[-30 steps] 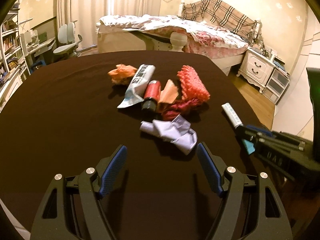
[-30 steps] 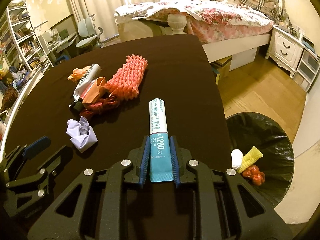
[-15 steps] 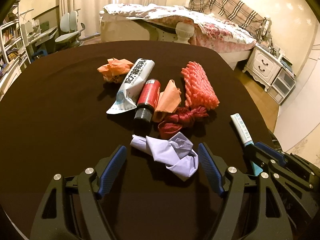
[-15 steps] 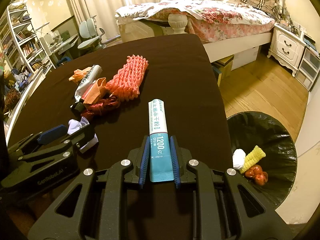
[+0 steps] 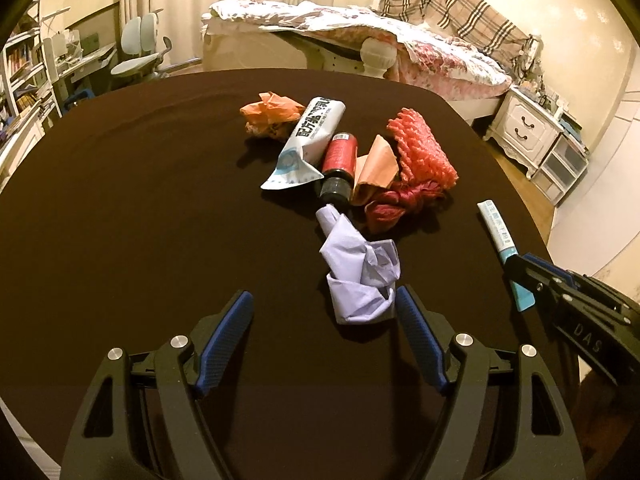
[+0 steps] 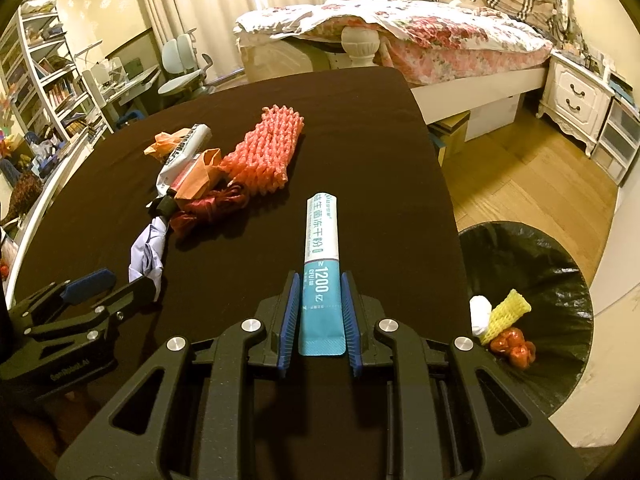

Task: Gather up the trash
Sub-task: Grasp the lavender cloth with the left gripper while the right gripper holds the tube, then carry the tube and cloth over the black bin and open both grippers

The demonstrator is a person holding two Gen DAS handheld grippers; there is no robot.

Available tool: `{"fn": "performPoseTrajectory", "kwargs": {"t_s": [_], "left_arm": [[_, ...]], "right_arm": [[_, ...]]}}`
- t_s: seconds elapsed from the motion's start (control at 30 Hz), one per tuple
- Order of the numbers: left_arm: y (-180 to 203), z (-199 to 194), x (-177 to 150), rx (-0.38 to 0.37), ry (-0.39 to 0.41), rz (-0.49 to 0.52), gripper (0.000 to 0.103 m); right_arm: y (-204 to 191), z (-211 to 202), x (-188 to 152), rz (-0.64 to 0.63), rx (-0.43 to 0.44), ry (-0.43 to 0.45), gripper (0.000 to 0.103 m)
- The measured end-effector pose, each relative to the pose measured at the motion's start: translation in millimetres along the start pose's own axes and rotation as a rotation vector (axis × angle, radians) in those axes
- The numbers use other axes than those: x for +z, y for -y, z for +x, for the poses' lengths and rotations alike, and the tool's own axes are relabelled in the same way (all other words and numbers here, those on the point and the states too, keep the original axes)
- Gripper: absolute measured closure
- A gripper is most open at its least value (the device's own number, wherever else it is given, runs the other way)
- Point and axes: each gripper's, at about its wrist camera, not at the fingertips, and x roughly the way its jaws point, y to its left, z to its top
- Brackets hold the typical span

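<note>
My right gripper (image 6: 320, 284) is shut on a white and teal sachet stick (image 6: 322, 248), which also shows in the left wrist view (image 5: 500, 240). My left gripper (image 5: 324, 300) is open over the dark table (image 5: 120, 220). A crumpled lilac paper (image 5: 360, 272) lies just ahead of it, beside its right finger; it also shows in the right wrist view (image 6: 148, 248). Behind lies a trash pile: orange wrapper (image 5: 270, 114), white tube (image 5: 308, 140), red bottle (image 5: 340, 160), pink foam net (image 5: 420, 148), red string (image 5: 400, 204).
A black-lined trash bin (image 6: 532, 280) stands on the wooden floor right of the table and holds a yellow foam net (image 6: 506, 314), a white piece and a red item. A bed (image 6: 420, 40), a nightstand (image 6: 576, 92) and shelves (image 6: 48, 80) stand around.
My left gripper has moved forward and left; the lilac paper now lies close by its right finger. My right gripper keeps holding the sachet in about the same place.
</note>
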Motion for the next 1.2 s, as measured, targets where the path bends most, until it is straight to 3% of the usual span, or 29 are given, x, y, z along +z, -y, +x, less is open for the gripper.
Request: {"fn": "performPoseTrajectory", "kwargs": {"t_s": [0.13, 0.3, 0.63, 1.07, 1.17, 1.2], "left_arm": [[4, 4, 5, -0.014, 0.006, 0.009, 0.042], [4, 2, 3, -0.054, 0.018, 0.018, 0.070], [1, -9, -4, -0.085, 0.043, 0.011, 0.070], [9, -25, -5, -0.109, 0.084, 0.018, 0.070], [12, -24, -4, -0.109, 0.084, 0.026, 0.070], [12, -23, -4, -0.107, 0.083, 0.028, 0.070]], "right_arm": [[-1, 0, 0, 0.000, -0.002, -0.001, 0.081], [-3, 1, 0, -0.003, -0.001, -0.002, 0.079], [-9, -3, -3, -0.017, 0.004, 0.010, 0.088], [-6, -18, -11, 0.004, 0.018, 0.023, 0.089], [-5, -14, -10, 0.020, 0.028, 0.005, 0.086], [-3, -13, -9, 0.032, 0.032, 0.003, 0.077]]}}
